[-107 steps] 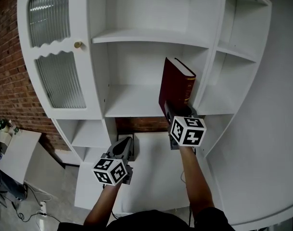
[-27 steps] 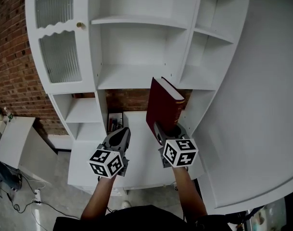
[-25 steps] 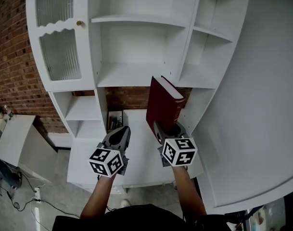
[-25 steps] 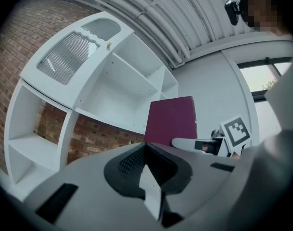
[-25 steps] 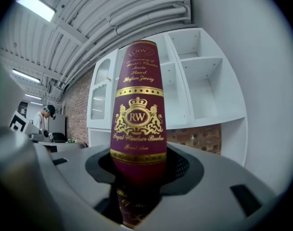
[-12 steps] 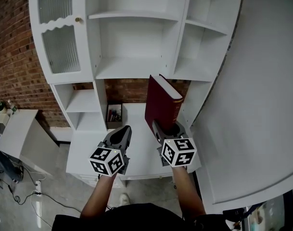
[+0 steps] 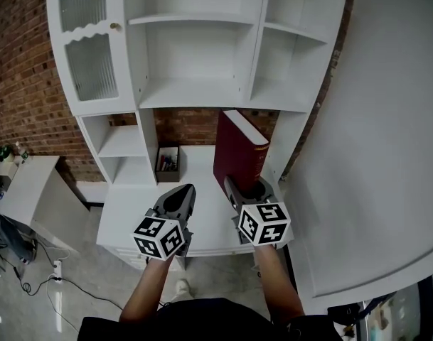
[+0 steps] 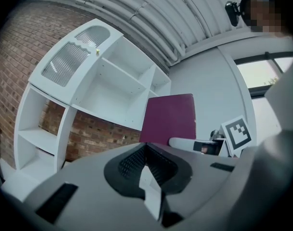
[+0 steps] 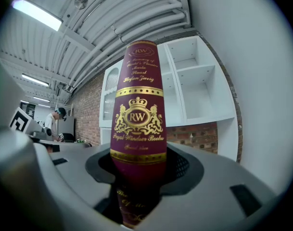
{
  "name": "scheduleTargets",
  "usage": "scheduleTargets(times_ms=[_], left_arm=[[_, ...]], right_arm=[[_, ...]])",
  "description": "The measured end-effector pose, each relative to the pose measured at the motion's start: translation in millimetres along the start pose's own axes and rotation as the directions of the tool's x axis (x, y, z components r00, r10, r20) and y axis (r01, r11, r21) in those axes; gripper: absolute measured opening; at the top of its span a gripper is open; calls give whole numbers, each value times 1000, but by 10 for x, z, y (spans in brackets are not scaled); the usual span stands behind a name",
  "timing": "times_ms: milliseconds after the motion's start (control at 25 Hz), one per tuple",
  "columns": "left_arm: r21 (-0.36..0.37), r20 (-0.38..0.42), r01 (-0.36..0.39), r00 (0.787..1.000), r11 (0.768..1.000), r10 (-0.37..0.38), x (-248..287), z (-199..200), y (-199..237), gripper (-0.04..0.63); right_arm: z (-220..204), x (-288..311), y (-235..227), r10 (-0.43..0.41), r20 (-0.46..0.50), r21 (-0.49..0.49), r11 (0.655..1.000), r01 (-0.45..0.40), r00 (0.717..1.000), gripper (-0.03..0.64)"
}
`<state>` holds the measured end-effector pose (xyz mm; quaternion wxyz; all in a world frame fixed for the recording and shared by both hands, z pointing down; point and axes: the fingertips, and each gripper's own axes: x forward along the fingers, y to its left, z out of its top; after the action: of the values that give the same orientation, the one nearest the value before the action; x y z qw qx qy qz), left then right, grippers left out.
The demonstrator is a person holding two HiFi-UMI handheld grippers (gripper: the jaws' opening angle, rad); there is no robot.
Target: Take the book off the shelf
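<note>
Pinching the thick maroon hardback book (image 7: pixel 236 148) low on its spine, right gripper (image 7: pixel 239 189) carries smth stiff, prob heavy; left gripper (image 7: pixel 179 199) jaws pressed together, empty.

A tall white shelf unit (image 7: pixel 195 91) is standing against a red brick wall (image 7: pixel 17 84). The brick is also showing through behind its lower open bays. At its upper left a door of ribbed glass (image 7: pixel 92 66) is hanging closed, carrying a small brass knob (image 7: pixel 115 26). A small box of oddments (image 7: pixel 167 160) is sitting in one low compartment. A plain white wall (image 7: pixel 387 119) is filling the right side. Grey floor (image 7: pixel 81 290) is showing below, with cables (image 7: pixel 28 283) trailing across it beside a white side table (image 7: pixel 17 190). Overhead, a strip light (image 9: pixel 38 13) is glowing under a ribbed white ceiling (image 9: pixel 112 13), and daylight is coming through a window (image 8: pixel 266 73).
</note>
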<state>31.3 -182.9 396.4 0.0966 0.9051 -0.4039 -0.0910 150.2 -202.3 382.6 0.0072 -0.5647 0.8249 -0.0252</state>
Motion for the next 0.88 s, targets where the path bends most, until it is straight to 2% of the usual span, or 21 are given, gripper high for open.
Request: scheduleTargets(times_ms=[440,880], left_arm=[[20,13,0,1000,1000,0,-95,33,-176,15],[10,-1,40,999,999,-40,-229,89,-67,17]], right_arm=[[27,-156,25,10,19,-16,1000,-10,1000,233],[47,-87,247,-24,16,-10,1000,24,1000,233]])
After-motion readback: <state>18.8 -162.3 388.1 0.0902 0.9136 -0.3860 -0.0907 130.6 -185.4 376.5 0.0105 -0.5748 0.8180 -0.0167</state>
